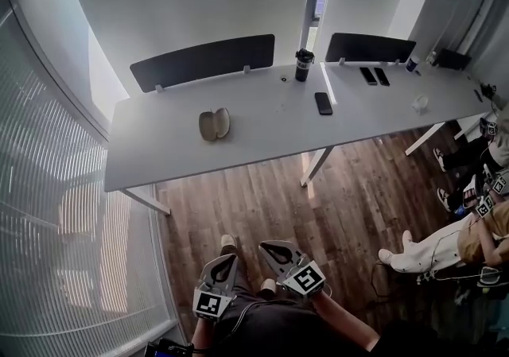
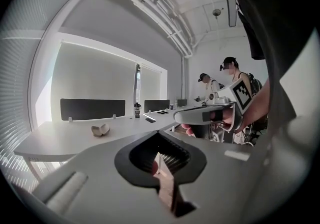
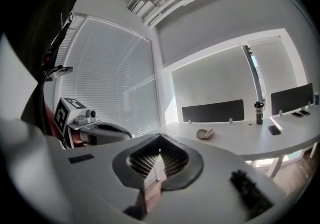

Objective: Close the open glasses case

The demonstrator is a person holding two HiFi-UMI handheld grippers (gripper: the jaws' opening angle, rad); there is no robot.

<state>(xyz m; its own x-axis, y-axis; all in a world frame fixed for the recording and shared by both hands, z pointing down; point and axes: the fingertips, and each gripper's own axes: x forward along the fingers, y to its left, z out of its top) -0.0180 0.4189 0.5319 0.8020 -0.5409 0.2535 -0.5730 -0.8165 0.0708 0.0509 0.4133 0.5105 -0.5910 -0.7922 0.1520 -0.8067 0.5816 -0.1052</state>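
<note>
glasses case (image 1: 214, 124) lies open on the white worktop (image 1: 262, 141), two shells spread side by side. it sits left of centre, in front of the left dark divider panel (image 1: 203, 61). both gripper views show it far off across the worktop, small, shells splayed.

left gripper (image 1: 225, 261) and right gripper (image 1: 270, 249) are held low by the person's body, side by side over the wood floor (image 1: 270, 204), tips pointing toward the worktop. both are well apart from the case.

left gripper view: fingers (image 2: 100, 178) closed together, only a thin slit between them with floor showing through, ribbed pads empty. right gripper view: fingers (image 3: 90, 183) in the same state, pressed together with a thin slit and holding nothing. each gripper shows in the other's view, marker cube on top, held in a hand.

rest of the worktop:
- black bottle (image 1: 304, 64) upright at the back edge, between the two divider panels
- black phone (image 1: 323, 102) flat, right of the case, in front of the bottle
- two more phones (image 1: 374, 75) side by side in front of the right panel (image 1: 370, 48)
- small clear cup (image 1: 420, 103) further right

blinds (image 1: 48, 188) cover the window wall on the left. seated people (image 1: 445, 244) are at the right edge of the room.
</note>
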